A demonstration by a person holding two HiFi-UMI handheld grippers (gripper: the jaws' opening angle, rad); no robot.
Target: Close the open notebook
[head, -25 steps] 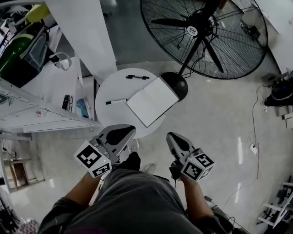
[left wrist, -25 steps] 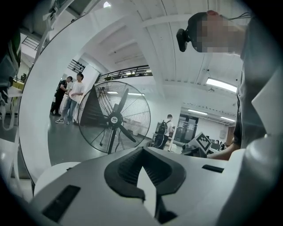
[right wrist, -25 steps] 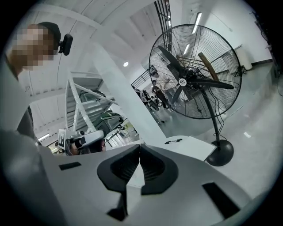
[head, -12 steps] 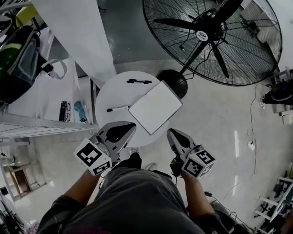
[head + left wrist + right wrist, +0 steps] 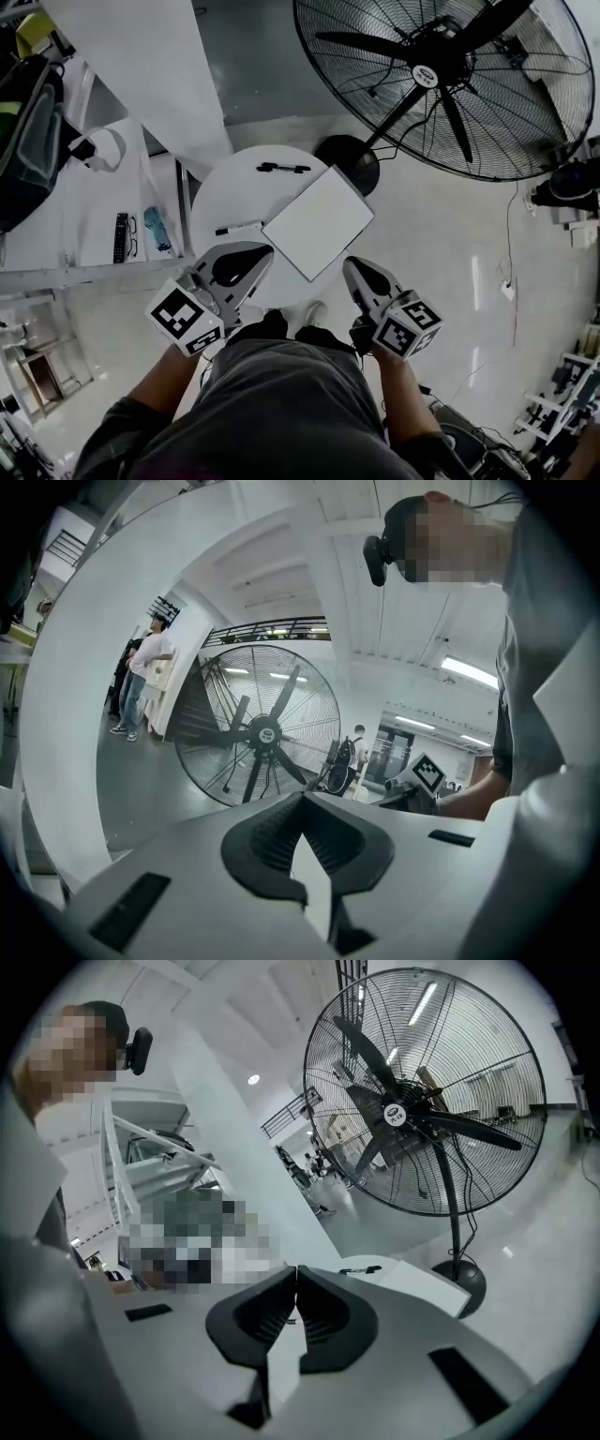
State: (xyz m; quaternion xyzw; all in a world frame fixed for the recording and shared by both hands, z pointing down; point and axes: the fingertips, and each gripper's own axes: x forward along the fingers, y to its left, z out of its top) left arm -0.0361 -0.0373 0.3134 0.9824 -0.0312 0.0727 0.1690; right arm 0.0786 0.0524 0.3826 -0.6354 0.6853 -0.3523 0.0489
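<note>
Head view: open notebook [image 5: 317, 222], white page up, at 4 o'clock on round desk [image 5: 234, 192]; left hand-held gripper [image 5: 255, 261] and right hand-held gripper [image 5: 352, 268] pinched tight, empty, near 6 o'clock rim; advise sliding one tip under the free page edge, folding across.

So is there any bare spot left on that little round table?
Yes: on the round table, the left half is bare, between the black pen at the back and the white marker nearer the person. The notebook fills the right side, by the fan base.
</note>
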